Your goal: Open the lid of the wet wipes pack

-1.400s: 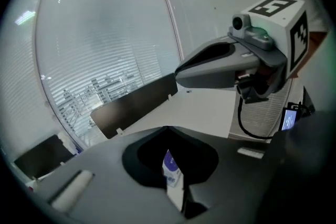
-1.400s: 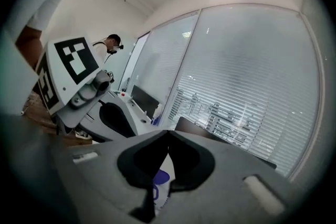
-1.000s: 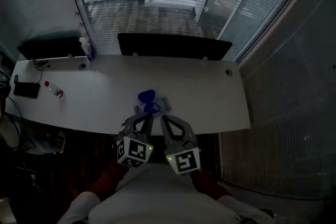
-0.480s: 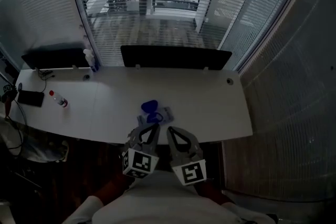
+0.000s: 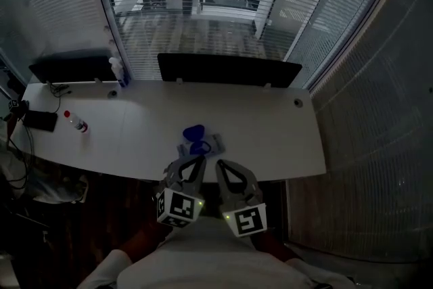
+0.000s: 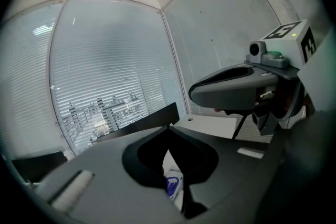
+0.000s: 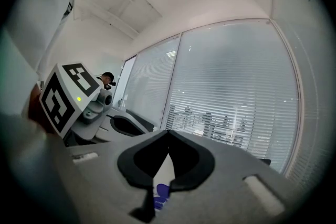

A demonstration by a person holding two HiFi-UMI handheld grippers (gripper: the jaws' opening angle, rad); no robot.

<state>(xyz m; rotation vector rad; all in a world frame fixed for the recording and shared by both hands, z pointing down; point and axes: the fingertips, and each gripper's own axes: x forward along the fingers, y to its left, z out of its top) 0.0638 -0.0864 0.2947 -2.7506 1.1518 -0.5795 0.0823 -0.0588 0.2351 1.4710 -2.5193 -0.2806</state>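
Pack: the wet wipes pack [image 5: 200, 146] lies flat on the white desk [image 5: 270, 139], near its front edge. Its blue lid [image 5: 193, 130] sits at the far end and looks tipped up. No wipes can be made out inside.
Bottles: a small red-capped bottle [image 5: 76, 122] lies at the desk's left and a spray bottle [image 5: 120, 71] stands at the back edge. What they contain is unclear.
Left gripper [image 5: 191, 159]: jaws together, nothing between them.
Right gripper [image 5: 220, 163]: jaws together, empty, just beside the left one.
Relation: the pack lies just ahead of the 2 grippers. Both tips are close to its near edge, and no grip shows.
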